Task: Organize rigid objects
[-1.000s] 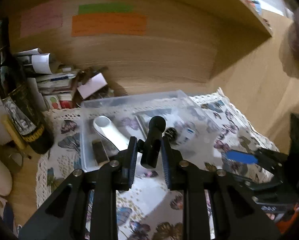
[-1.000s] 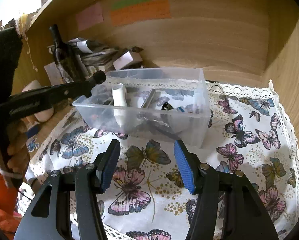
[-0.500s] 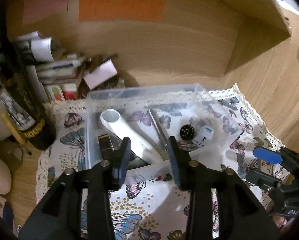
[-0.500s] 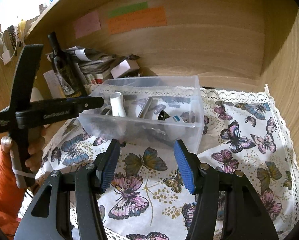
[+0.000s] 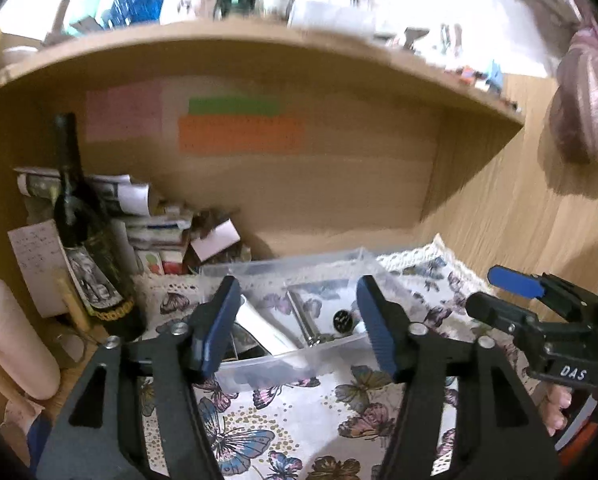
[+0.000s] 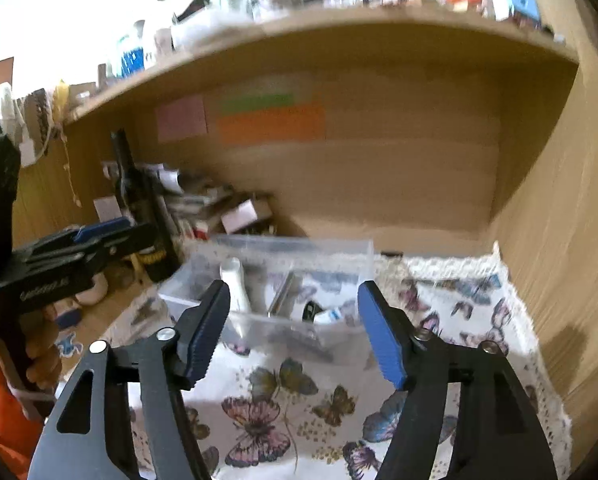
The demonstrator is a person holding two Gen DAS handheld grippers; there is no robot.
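Note:
A clear plastic bin [image 5: 283, 364] stands on the butterfly cloth [image 5: 311, 432] under the shelf; it also shows in the right wrist view [image 6: 299, 254]. Inside lie a white tube-like object [image 5: 263, 330] [image 6: 235, 284], a metal bar [image 5: 303, 318], a round black piece [image 5: 342, 319] and a small white-blue item [image 6: 330, 315]. My left gripper [image 5: 295, 322] is open and empty, pulled back in front of the bin. My right gripper [image 6: 295, 328] is open and empty, also in front of the bin. Each gripper shows in the other's view [image 5: 515, 300] [image 6: 91, 240].
A dark wine bottle [image 5: 87, 240] stands left of the bin beside a pile of papers and boxes [image 5: 167, 224]. A pale cylinder [image 5: 11, 340] is at the far left. Wooden walls [image 6: 559, 220] close the back and right. A cluttered shelf [image 5: 259, 40] hangs overhead.
My left gripper let go of the black object it held over the bin, opened wide and drew back and tilted up. My right gripper also drew back and tilted up, staying open.

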